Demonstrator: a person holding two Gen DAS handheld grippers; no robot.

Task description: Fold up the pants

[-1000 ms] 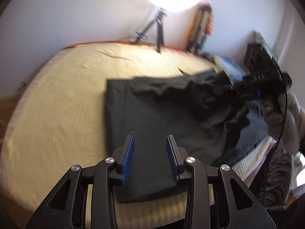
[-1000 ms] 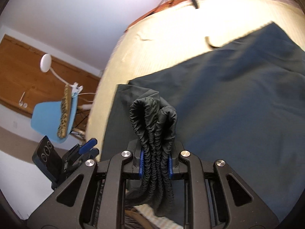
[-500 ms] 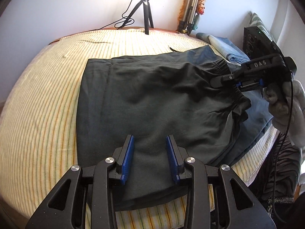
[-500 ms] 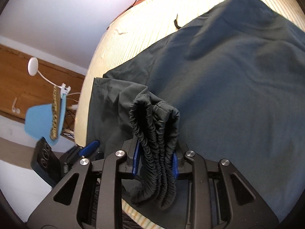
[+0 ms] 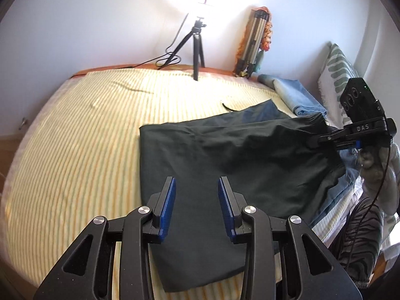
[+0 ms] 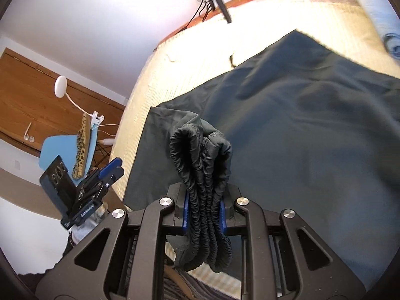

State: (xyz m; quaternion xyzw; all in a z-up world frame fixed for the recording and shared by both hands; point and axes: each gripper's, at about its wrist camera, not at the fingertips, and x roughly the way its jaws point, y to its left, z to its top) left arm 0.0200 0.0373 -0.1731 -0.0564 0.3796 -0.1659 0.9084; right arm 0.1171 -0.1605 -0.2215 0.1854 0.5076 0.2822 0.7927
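Observation:
Dark green pants [image 5: 225,155] lie folded over on a yellow striped bed [image 5: 75,137]; they also show in the right wrist view [image 6: 312,125]. My left gripper [image 5: 196,207] is open and empty, hovering above the pants' near edge. My right gripper [image 6: 203,215] is shut on the bunched elastic waistband [image 6: 200,150] and holds it lifted above the bed's right side. The right gripper also shows in the left wrist view [image 5: 325,141], gripping the waistband end. The left gripper shows at the lower left of the right wrist view [image 6: 111,168].
A black tripod [image 5: 197,47] and a bundle of folded stands [image 5: 252,45] stand at the wall behind the bed. Folded blue jeans [image 5: 297,97] and a patterned pillow [image 5: 337,75] lie at the far right. A blue chair [image 6: 65,147] stands beside the bed.
My left gripper has drawn back and up from the pants, still open. My right gripper keeps hold of the waistband and has lifted it a little; the cloth now lies more stretched.

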